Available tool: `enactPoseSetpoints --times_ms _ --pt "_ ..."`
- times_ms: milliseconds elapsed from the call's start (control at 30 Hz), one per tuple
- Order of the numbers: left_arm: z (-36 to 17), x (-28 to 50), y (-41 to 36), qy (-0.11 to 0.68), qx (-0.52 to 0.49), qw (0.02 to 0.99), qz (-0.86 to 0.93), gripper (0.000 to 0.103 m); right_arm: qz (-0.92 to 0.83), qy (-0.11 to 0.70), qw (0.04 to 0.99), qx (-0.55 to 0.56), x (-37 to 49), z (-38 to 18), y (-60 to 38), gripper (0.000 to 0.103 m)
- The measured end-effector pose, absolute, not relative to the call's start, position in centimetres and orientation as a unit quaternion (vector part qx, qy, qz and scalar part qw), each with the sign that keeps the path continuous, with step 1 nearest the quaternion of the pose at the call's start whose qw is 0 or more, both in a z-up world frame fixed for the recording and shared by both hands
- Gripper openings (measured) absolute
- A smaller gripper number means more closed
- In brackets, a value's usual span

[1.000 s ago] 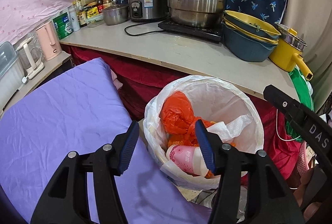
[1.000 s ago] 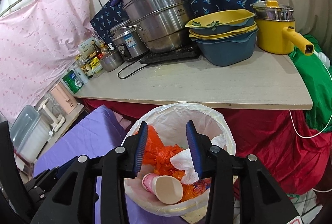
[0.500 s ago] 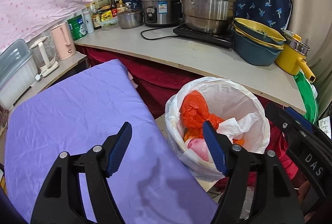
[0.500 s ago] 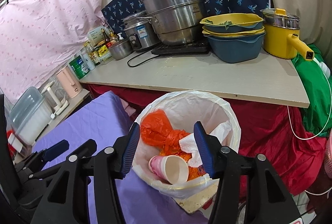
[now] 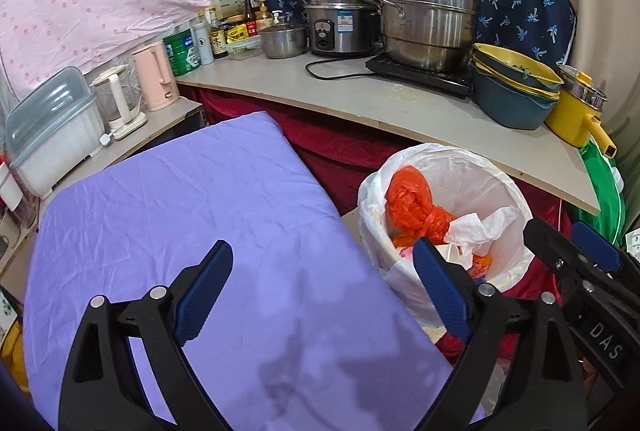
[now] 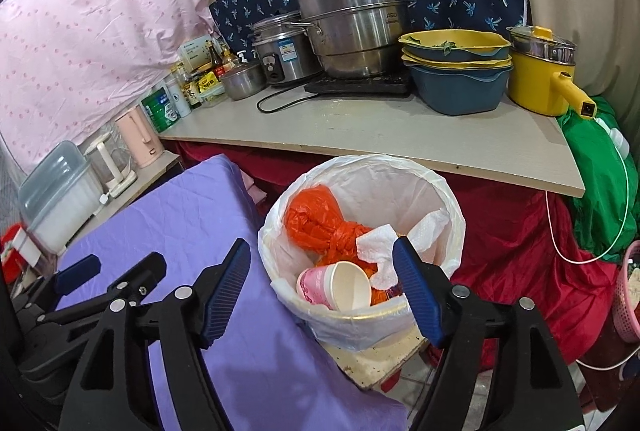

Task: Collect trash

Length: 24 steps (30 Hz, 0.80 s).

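Purple cloth (image 5: pixel 192 215) covers the near table beside a white-lined bin (image 6: pixel 436 191). Inside lie an orange bag (image 6: pixel 320 219), crumpled tissue (image 6: pixel 380 243) and a pink paper cup (image 6: pixel 340 285). Both the left gripper (image 5: pixel 322 285) and right gripper (image 6: pixel 320 281) have just been opening, jaws wide, holding nothing. "DAS" marks 1 gripper.

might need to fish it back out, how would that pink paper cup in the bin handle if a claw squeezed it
The pink paper cup lies on its side with its open mouth showing, so it is probably empty and light. Its thin wall would likely crush under a firm squeeze. Resting on the loose orange plastic bag, it may roll or slide when nudged.
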<state>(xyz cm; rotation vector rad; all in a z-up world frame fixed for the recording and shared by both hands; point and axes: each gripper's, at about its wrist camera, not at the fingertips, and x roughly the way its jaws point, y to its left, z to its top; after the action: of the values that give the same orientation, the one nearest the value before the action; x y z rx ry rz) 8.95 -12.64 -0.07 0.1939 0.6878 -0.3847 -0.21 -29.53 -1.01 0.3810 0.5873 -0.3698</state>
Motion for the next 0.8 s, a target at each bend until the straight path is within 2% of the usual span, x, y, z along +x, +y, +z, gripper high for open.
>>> enactPoseSetpoints --times_ms 67,100,800 --pt "-0.2 8.7 -12.0 0.335 0.095 0.92 -0.18 0.091 -0.182 0.287 0.923 0.181 -0.5 -1.1 -29.2 0.081" --pt "-0.2 8.6 -11.8 0.336 0.094 0.92 -0.177 0.092 -0.184 0.286 0.923 0.178 -0.7 -1.1 -28.9 0.082" --pt "-1.5 7.1 -8.9 0.347 0.097 0.92 -0.152 0.094 -0.18 0.314 0.921 0.142 -1.6 -2.3 -26.1 0.085"
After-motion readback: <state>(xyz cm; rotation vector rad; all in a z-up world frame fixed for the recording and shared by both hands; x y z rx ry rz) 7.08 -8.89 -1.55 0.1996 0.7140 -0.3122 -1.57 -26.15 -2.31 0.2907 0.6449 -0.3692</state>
